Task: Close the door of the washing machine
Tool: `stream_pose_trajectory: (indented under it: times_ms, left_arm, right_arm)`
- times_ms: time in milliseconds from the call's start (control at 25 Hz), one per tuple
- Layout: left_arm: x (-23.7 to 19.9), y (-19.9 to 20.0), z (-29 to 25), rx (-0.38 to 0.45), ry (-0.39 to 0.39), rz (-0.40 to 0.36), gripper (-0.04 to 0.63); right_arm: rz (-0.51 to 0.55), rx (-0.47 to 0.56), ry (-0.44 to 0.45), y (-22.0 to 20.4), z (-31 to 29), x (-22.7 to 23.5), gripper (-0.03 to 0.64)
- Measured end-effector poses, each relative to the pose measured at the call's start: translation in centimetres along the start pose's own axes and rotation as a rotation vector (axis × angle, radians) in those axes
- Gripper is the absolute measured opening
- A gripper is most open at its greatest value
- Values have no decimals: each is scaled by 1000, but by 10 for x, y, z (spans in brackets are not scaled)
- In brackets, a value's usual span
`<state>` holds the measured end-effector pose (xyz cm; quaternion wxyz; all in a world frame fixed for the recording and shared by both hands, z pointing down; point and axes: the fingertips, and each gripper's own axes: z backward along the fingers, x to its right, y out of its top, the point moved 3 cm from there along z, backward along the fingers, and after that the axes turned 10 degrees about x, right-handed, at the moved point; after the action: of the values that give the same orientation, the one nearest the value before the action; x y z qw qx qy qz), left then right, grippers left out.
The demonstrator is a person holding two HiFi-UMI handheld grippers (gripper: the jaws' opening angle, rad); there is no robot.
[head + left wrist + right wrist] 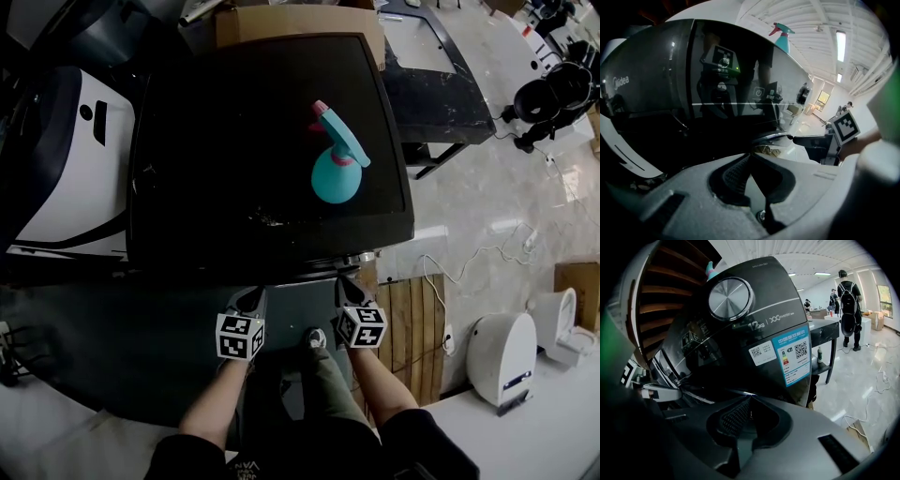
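Washing machine's dark-glass door with its chrome rim (769,136) sits on the front of the black glossy machine (234,141), directly ahead of the person and below the front edge of the top panel. Whether it is fully latched or a little ajar I cannot tell; the front is dark and full of reflections.

The left tool (251,298) and the right tool (347,286) are both brought together with nothing between the jaws. That suits the job, since a door is pushed rather than gripped and closed tips make a firm, blunt pusher. Both point down and forward at the front, side by side and a little apart, probably so that the push lands evenly. In the left gripper view the right tool's tip lies just at the chrome rim, touching it or nearly so.

A teal plastic spray bottle with a pink trigger (336,169) stands on the machine's top, well back from the front edge, so a firm shove should not tip it. The silver round dial (730,298) and the blue energy label (793,357) are above the tips, out of the way of the push.
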<state>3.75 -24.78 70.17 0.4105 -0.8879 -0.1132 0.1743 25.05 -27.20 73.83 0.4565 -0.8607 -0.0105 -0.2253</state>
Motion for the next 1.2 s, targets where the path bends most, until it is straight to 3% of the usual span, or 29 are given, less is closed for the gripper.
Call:
stream_pose_trajectory:
  times_ms: [400, 680, 960, 1200]
  left_arm:
    - [3, -5, -14, -43, -6, 8, 11]
    - [5, -6, -14, -23, 0, -25, 11]
    - [9, 0, -7, 25, 4, -32, 11]
    - [18, 10, 17, 67, -19, -59, 11]
  right_arm:
    - [21, 2, 7, 3, -9, 3, 2]
    - [75, 4, 37, 4, -6, 2, 2]
    - [35, -33, 60, 3, -5, 0, 2]
    - [70, -10, 72, 15, 16, -22, 2]
